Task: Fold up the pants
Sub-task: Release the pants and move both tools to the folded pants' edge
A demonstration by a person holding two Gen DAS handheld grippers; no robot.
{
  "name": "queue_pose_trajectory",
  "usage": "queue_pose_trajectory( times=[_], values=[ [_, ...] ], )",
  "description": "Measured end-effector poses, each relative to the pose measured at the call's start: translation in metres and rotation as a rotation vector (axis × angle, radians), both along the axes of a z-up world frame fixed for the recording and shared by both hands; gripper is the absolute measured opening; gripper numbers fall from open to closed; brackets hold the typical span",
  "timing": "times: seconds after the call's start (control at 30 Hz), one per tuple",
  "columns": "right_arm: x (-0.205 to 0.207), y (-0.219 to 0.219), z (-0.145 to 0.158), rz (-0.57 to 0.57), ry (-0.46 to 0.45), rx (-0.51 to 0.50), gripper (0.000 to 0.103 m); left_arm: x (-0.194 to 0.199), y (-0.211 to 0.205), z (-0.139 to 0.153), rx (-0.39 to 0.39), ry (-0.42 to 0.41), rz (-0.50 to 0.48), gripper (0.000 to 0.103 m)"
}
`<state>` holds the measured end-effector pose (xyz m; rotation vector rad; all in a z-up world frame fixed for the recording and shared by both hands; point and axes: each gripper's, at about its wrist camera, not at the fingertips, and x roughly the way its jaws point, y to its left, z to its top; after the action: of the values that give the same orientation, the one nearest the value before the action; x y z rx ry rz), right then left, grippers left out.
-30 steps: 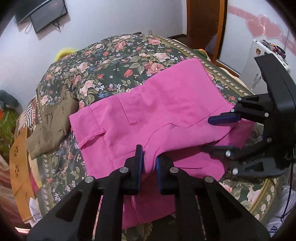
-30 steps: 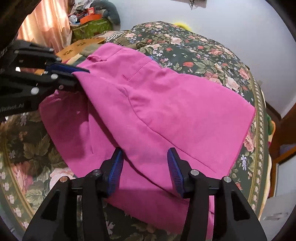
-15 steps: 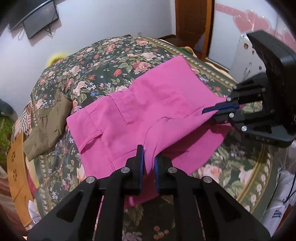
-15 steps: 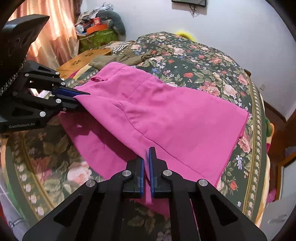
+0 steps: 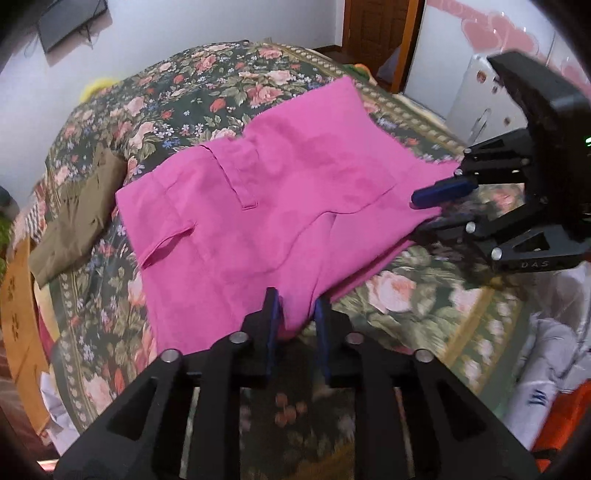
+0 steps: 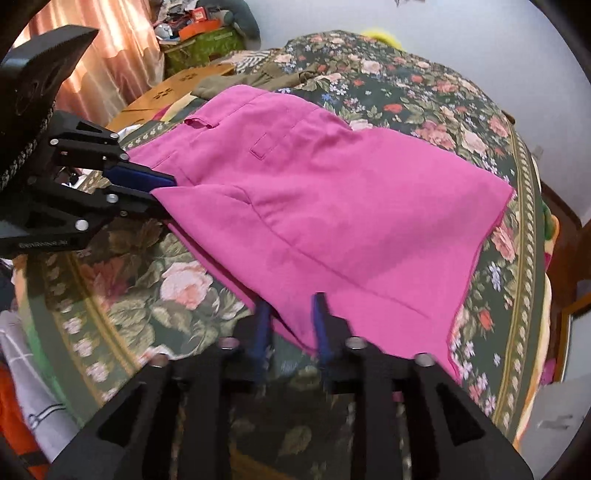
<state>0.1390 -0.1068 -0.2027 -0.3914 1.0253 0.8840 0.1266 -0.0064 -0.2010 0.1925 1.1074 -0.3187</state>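
Pink pants (image 5: 280,192) lie folded on a floral bedspread (image 5: 207,88); they also show in the right wrist view (image 6: 332,199). My left gripper (image 5: 295,325) stands partly open at the near corner of the fabric, with a cloth edge between its fingers. My right gripper (image 6: 290,325) is partly open too, at the other near corner, cloth edge between its fingers. Each gripper shows in the other's view: the right one (image 5: 428,210) at the pants' right edge, the left one (image 6: 162,192) at their left edge.
An olive garment (image 5: 77,218) lies on the bed left of the pants. A wooden board (image 5: 18,317) stands at the bed's left side. White and orange items (image 5: 546,369) lie by the bed's near right. A door (image 5: 373,33) is at the back.
Both grippers, shut on the pants' near edge half a second ago, have opened. The lifted fabric has come down and lies flatter on the bed.
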Motion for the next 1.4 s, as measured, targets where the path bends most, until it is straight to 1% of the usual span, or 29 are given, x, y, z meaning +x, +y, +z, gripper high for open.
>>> queue_pose_trajectory(
  times=[0.03,0.1,0.2,0.27,0.33,0.4,0.43,0.47,0.5,0.53,0.6,0.67,0.73,0.8,0.87,0.97,1.1,1.17,1.2,1.3,1.4],
  values=[
    [-0.002,-0.002,0.006,-0.005,0.001,0.007,0.038,-0.002,0.002,0.006,-0.010,-0.013,0.004,0.027],
    [-0.004,-0.004,0.016,-0.012,-0.012,0.043,0.040,-0.007,0.011,0.023,-0.030,-0.062,0.026,0.036],
    [0.000,0.000,0.028,-0.049,0.000,0.129,0.040,-0.001,0.024,0.037,-0.088,-0.090,0.077,0.037],
    [0.007,0.008,0.027,-0.094,0.017,0.165,0.040,0.009,0.027,0.033,-0.102,-0.077,0.115,0.037],
    [0.014,0.017,0.018,-0.136,0.059,0.183,0.040,0.019,0.026,0.017,-0.089,-0.038,0.141,0.037],
    [0.019,0.024,0.005,-0.160,0.106,0.164,0.040,0.022,0.025,0.000,-0.057,-0.001,0.146,0.037],
    [0.021,0.027,-0.007,-0.167,0.130,0.131,0.040,0.021,0.024,-0.009,-0.018,0.010,0.151,0.037],
    [0.020,0.026,-0.016,-0.170,0.141,0.104,0.040,0.018,0.025,-0.017,0.022,-0.001,0.158,0.037],
    [0.019,0.022,-0.019,-0.161,0.134,0.112,0.039,0.013,0.028,-0.018,0.034,-0.020,0.158,0.037],
    [0.014,0.014,-0.019,-0.153,0.109,0.128,0.039,0.008,0.033,-0.017,0.024,-0.031,0.157,0.037],
    [0.010,0.000,-0.017,-0.165,0.085,0.106,0.039,0.002,0.043,-0.015,-0.015,-0.026,0.168,0.037],
    [0.008,-0.016,-0.017,-0.178,0.090,0.104,0.037,-0.004,0.048,-0.014,-0.037,-0.027,0.173,0.037],
    [0.008,-0.032,-0.019,-0.199,0.092,0.097,0.037,-0.007,0.052,-0.014,-0.064,-0.031,0.189,0.037],
    [0.008,-0.046,-0.020,-0.224,0.096,0.083,0.037,-0.008,0.054,-0.013,-0.075,-0.038,0.195,0.037],
    [0.008,-0.061,-0.023,-0.260,0.112,0.093,0.037,-0.011,0.055,-0.013,-0.082,-0.044,0.202,0.037],
    [0.011,-0.079,-0.027,-0.315,0.127,0.095,0.038,-0.012,0.053,-0.013,-0.068,-0.057,0.197,0.037],
    [0.012,-0.090,-0.031,-0.364,0.134,0.092,0.039,-0.015,0.051,-0.013,-0.052,-0.062,0.198,0.037],
    [0.013,-0.092,-0.030,-0.371,0.135,0.087,0.040,-0.015,0.054,-0.009,-0.066,-0.039,0.218,0.037],
    [0.013,-0.092,-0.029,-0.373,0.135,0.079,0.042,-0.015,0.055,-0.006,-0.070,-0.034,0.221,0.037],
    [0.014,-0.088,-0.022,-0.369,0.123,0.044,0.042,-0.015,0.065,0.008,-0.082,-0.063,0.247,0.037],
    [0.019,-0.089,-0.007,-0.362,0.091,0.079,0.042,-0.008,0.079,0.023,-0.112,-0.092,0.296,0.037]
  ],
)
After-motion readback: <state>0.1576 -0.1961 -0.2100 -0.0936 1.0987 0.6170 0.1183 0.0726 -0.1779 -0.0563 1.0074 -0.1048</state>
